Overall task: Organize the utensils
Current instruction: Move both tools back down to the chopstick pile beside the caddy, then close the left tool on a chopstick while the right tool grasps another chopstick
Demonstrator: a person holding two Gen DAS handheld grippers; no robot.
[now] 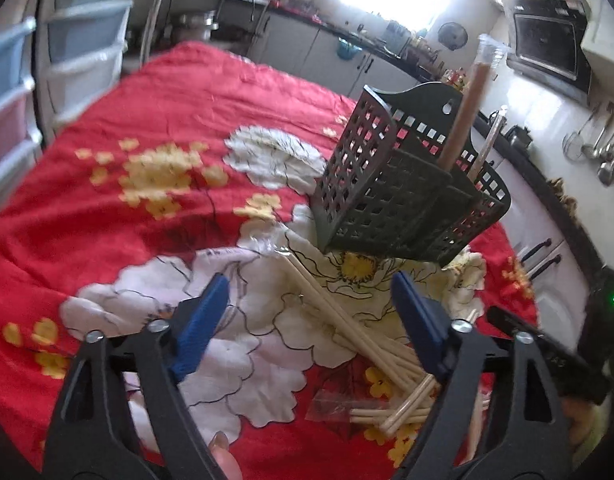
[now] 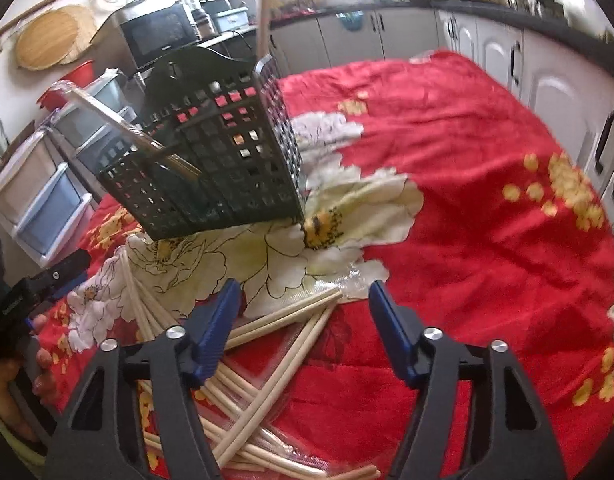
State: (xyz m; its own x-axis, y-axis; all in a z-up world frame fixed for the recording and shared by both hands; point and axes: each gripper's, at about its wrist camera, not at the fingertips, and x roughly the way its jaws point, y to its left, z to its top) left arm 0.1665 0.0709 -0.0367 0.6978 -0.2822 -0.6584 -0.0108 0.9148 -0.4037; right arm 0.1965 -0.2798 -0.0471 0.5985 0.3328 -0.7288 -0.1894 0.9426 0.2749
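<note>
Both claws hang spread apart with nothing between their blue pads. The right claw [image 2: 303,320] hovers directly over a loose heap of pale chopsticks [image 2: 267,344], several still in clear wrappers, lying on the red flowered cloth [image 2: 467,200] that covers the desk. From this claw the sticks fan out below and to its left, their long axes crossing one another, most running diagonally from the near edge toward the middle of the desk.

The left claw [image 1: 311,312] sees the same chopsticks [image 1: 347,320] under its right-hand pad, long axes slanting away toward the desk's centre. Judging by how the heap sits, the right claw seems nearer and better placed for a pick, though it would likely need to turn so its pads close across one stick.

Just beyond the heap stands a dark green lattice utensil caddy [image 1: 391,200], with divided compartments. A brown wrapped bundle [image 1: 467,104] and a thinner wrapped stick [image 1: 489,140] stand leaning in its compartments.
</note>
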